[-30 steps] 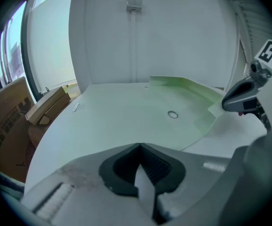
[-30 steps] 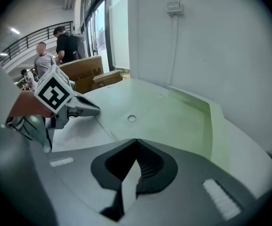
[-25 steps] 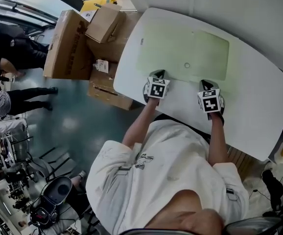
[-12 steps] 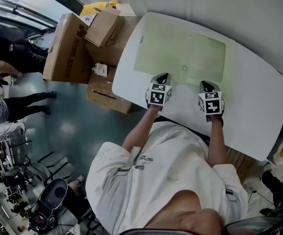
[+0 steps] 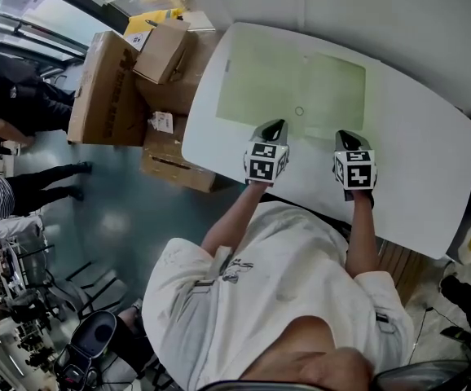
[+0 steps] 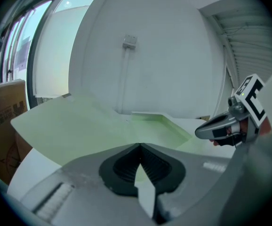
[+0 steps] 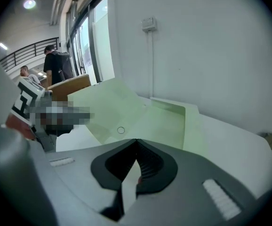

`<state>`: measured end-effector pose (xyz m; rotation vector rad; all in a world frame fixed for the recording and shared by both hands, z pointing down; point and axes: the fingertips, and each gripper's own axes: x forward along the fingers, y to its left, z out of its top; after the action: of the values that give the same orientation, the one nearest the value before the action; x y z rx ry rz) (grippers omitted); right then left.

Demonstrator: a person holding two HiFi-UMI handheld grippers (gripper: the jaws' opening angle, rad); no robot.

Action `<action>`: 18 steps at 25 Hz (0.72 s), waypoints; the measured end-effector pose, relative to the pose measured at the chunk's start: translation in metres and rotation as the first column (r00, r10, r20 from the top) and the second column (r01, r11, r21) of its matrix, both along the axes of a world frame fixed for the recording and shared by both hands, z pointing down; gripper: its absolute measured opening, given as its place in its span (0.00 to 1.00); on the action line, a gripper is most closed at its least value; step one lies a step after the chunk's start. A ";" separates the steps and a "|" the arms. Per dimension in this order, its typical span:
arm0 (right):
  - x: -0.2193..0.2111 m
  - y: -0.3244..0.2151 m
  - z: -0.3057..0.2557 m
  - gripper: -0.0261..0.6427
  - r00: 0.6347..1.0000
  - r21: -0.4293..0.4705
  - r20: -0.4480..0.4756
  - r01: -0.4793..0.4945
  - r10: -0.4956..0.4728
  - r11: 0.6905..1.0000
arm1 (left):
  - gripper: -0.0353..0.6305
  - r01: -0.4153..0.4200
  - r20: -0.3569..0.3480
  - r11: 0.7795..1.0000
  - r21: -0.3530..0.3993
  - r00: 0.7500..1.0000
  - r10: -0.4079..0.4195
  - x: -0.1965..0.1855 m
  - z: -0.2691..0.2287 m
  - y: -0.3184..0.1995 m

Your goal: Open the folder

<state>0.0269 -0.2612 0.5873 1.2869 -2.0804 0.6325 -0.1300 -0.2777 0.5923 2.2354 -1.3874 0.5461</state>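
The person is leaning over the near edge of the white table (image 5: 419, 177), holding the left gripper (image 6: 139, 146) and the right gripper (image 7: 136, 142) side by side just above it. Both pairs of jaws are sitting fully closed, pads together, with nothing between them. Just beyond the tips the pale green folder (image 5: 288, 76) is lying flat and closed, its round snap (image 5: 299, 112) facing up near the close edge, between the two grippers. Farther on, the table is meeting the wall. Judging from this, closed tips pushing at the thin edge are likely to skate the folder across the smooth top toward the wall. If nothing is pinning the body, pulling the snapped flap may lift the whole folder.
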 end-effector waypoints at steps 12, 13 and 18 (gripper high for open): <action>0.030 -0.011 -0.076 0.04 0.999 0.073 0.003 -0.038 0.038 0.997 | 0.06 -0.064 -0.013 0.969 0.238 0.998 0.069 0.036 -0.098 -0.015; 0.032 -0.014 -0.084 0.04 0.999 0.099 -0.001 -0.045 0.045 0.994 | 0.06 -0.074 -0.006 0.964 0.257 0.997 0.078 0.038 -0.107 -0.016; 0.039 -0.027 -0.127 0.04 0.997 0.252 0.004 -0.072 0.073 0.965 | 0.06 -0.076 0.015 0.925 0.373 0.997 0.076 0.037 -0.146 -0.024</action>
<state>0.0654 -0.2883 0.4607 1.5091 -2.1703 0.4034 -0.0931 -0.3016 0.4462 2.5964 -1.5141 0.3251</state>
